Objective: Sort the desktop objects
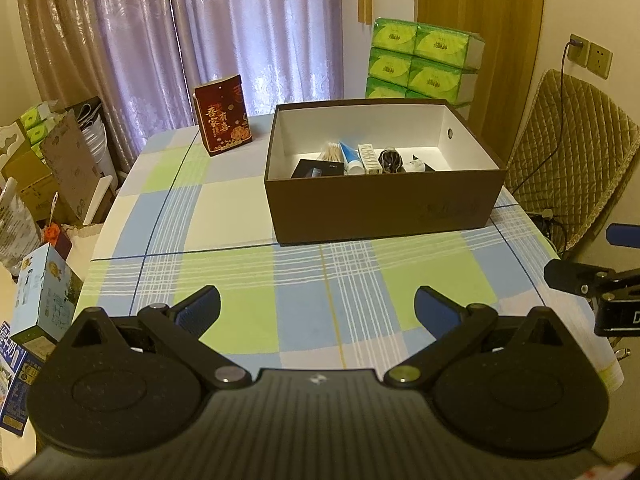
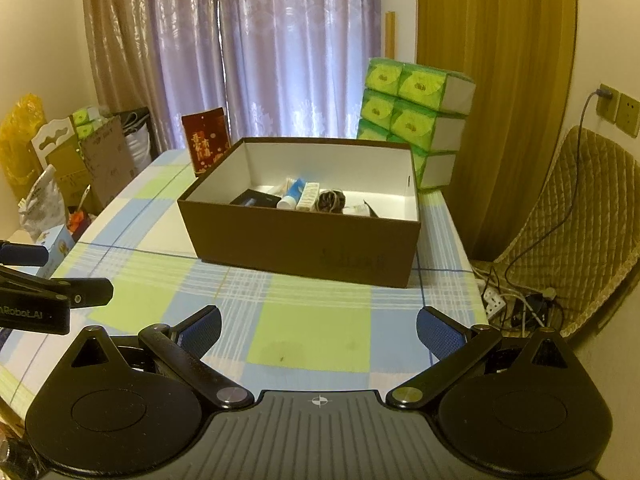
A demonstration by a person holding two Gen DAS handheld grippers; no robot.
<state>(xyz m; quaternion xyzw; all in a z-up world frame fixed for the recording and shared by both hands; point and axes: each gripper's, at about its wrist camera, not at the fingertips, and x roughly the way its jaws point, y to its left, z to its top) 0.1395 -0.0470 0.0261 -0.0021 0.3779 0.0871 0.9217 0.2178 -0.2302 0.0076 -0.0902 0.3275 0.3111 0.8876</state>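
one brown box [image 1: 384, 204], one red carton [image 1: 223, 114], two claws [image 1: 318, 312]

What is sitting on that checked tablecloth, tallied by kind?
Brown open box: 1
Red printed box, standing upright: 1
Green tissue-pack stack: 1
Hand-held grippers, left and right, hovering open, empty: 2
Total: 5

A checked cloth [image 1: 224, 216] in blue, green and cream covers the table, matt and woven. The brown box [image 1: 384, 204] at frame centre looks like matt cardboard, white inside. Upper right, green tissue packs [image 1: 424, 60] wear glossy plastic wrap. The left claw [image 1: 318, 312] is matt black plastic with ribbed blue pads [image 1: 200, 312]
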